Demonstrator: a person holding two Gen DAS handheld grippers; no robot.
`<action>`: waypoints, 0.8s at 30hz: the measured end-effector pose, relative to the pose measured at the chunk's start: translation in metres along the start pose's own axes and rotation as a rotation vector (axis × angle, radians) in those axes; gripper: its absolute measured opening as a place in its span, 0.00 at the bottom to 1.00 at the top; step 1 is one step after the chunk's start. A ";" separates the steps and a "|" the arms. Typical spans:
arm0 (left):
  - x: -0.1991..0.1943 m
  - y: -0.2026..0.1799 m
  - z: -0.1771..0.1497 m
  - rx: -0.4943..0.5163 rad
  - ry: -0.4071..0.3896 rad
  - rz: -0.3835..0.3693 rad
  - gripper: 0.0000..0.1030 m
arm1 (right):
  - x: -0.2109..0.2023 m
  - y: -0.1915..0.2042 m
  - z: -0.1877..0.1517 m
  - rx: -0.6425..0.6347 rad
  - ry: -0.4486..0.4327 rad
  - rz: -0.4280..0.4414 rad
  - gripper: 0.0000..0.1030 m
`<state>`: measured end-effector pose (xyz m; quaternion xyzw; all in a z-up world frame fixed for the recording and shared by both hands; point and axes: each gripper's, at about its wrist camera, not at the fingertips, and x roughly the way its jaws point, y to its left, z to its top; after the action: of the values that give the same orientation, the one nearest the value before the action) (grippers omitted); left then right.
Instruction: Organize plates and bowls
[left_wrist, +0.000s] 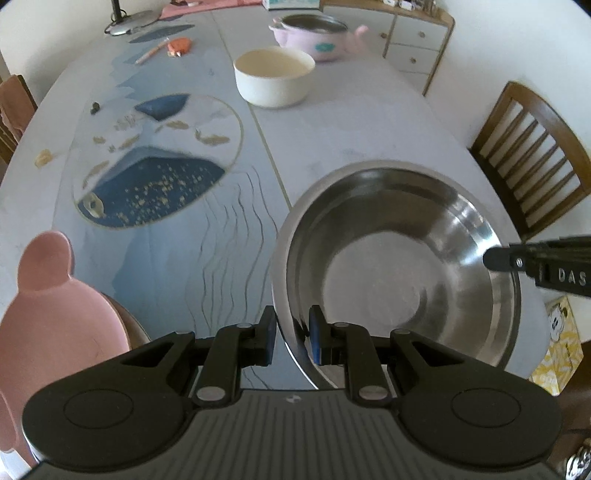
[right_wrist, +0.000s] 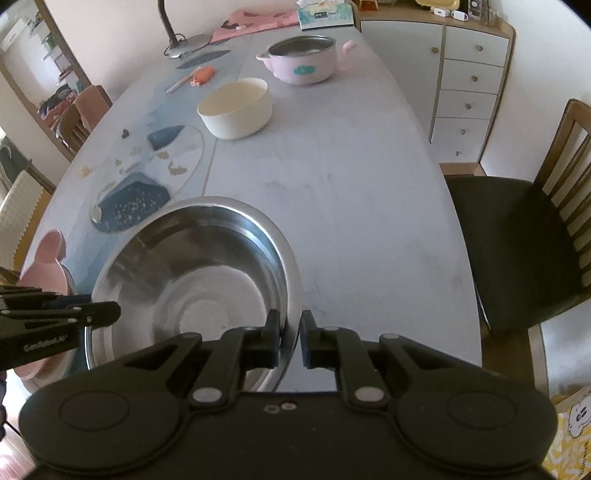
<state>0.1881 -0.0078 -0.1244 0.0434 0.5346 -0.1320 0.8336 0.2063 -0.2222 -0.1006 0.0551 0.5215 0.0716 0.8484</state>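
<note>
A large steel bowl (left_wrist: 399, 258) (right_wrist: 192, 273) hangs between both grippers over the near end of the table. My left gripper (left_wrist: 291, 338) is shut on the bowl's left rim. On the opposite rim my right gripper (right_wrist: 290, 338) is shut too, and its tip shows in the left wrist view (left_wrist: 498, 258). A pink bear-eared plate (left_wrist: 51, 306) (right_wrist: 48, 266) lies to the left of the steel bowl. Farther up the table stand a cream bowl (left_wrist: 275, 75) (right_wrist: 236, 107) and a pink handled bowl with a steel lining (left_wrist: 317, 37) (right_wrist: 303, 61).
A blue and white placemat (left_wrist: 155, 162) covers the table's left half. A lamp base (right_wrist: 184, 44), a pen and an orange item lie at the far left. A wooden chair (right_wrist: 517, 236) stands on the right, a drawer cabinet (right_wrist: 469, 85) behind it, a yellow box (left_wrist: 557, 350) nearby.
</note>
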 end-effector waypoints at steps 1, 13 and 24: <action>0.002 -0.001 -0.002 0.001 0.007 0.002 0.17 | 0.003 0.000 -0.001 0.000 0.005 -0.001 0.11; 0.014 0.001 -0.011 -0.013 0.051 -0.011 0.17 | 0.019 -0.004 -0.007 0.002 0.055 -0.008 0.12; 0.015 0.004 -0.009 -0.003 0.055 -0.042 0.17 | 0.022 -0.004 -0.006 0.011 0.065 -0.001 0.21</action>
<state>0.1870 -0.0051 -0.1420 0.0344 0.5583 -0.1476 0.8157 0.2112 -0.2224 -0.1231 0.0572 0.5494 0.0699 0.8306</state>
